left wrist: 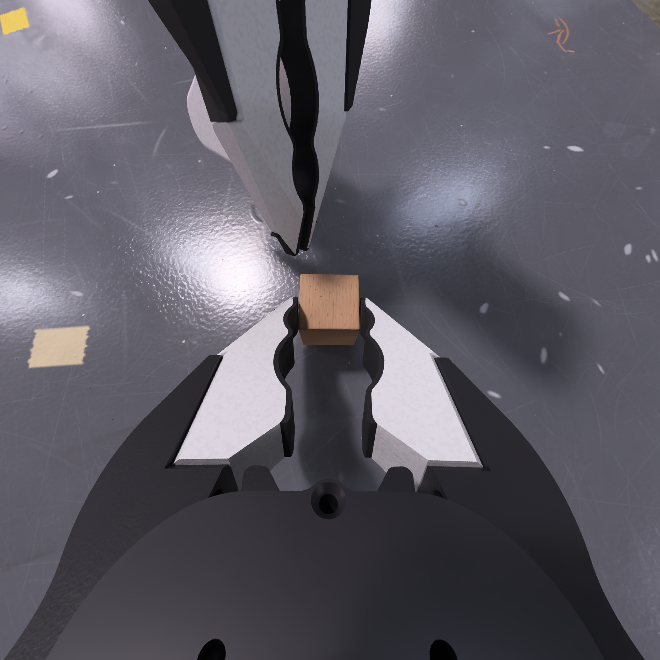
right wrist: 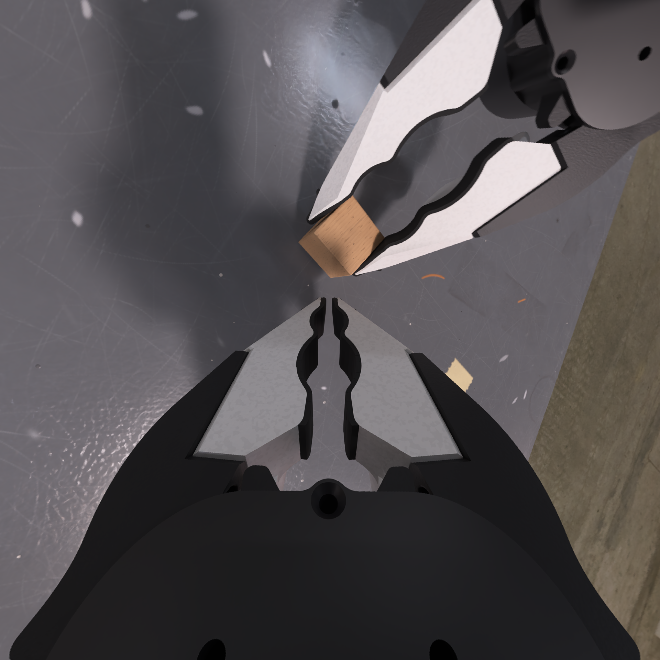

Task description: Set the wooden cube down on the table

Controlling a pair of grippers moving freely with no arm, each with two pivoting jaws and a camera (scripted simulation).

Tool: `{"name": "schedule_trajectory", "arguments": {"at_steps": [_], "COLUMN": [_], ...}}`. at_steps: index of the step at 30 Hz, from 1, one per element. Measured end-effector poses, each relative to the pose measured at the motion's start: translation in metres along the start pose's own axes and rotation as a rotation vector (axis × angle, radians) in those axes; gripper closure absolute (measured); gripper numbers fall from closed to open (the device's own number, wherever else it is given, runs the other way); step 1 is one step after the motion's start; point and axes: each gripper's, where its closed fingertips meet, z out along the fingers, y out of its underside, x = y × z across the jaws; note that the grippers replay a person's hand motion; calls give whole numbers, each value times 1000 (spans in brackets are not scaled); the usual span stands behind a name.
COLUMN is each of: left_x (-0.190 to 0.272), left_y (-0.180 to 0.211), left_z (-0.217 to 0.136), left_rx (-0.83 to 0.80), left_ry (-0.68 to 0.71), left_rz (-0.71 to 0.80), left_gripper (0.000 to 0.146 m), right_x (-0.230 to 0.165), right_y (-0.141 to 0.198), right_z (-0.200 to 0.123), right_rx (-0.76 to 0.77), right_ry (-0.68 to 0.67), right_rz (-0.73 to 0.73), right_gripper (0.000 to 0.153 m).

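Observation:
A small wooden cube (left wrist: 328,307) sits between the fingertips of my left gripper (left wrist: 328,304), which is shut on it low over the dark grey table (left wrist: 143,250). I cannot tell whether the cube touches the table. My right gripper (right wrist: 328,300) is shut and empty, its tips just short of the cube (right wrist: 343,239). In the left wrist view the right gripper (left wrist: 296,250) comes in from the top, pointing down at the cube's far side. In the right wrist view the left gripper (right wrist: 334,246) comes in from the upper right with the cube in it.
A beige tape patch (left wrist: 59,346) lies on the table to the left, a yellow patch (left wrist: 14,21) at the far left, and an orange scribble (left wrist: 560,37) at the far right. In the right wrist view the table edge runs down the right side, with tan floor (right wrist: 607,357) beyond it.

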Motion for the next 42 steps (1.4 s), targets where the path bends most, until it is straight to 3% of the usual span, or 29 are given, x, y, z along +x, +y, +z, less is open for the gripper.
{"name": "schedule_trajectory", "arguments": {"at_steps": [23,32,39,42], "left_x": [0,2,2,3], "left_y": [-1,-2,-2,-3], "left_z": [2,3,3,4], "left_rx": [24,30,33,39], "left_ry": [22,37,38,47], "left_rz": [-19,-20,-22,-24], "left_gripper": [112,112,112,112], "right_x": [-6,-9,-10,-12], "right_y": [0,-2,0,-1], "right_z": [1,1,1,0], "right_rx": [-150,-92,107,141], "right_ry": [-113,-177,-223,-212], "right_rz": [-169,-20,250,287], "right_gripper": [149,150,150,150]}}
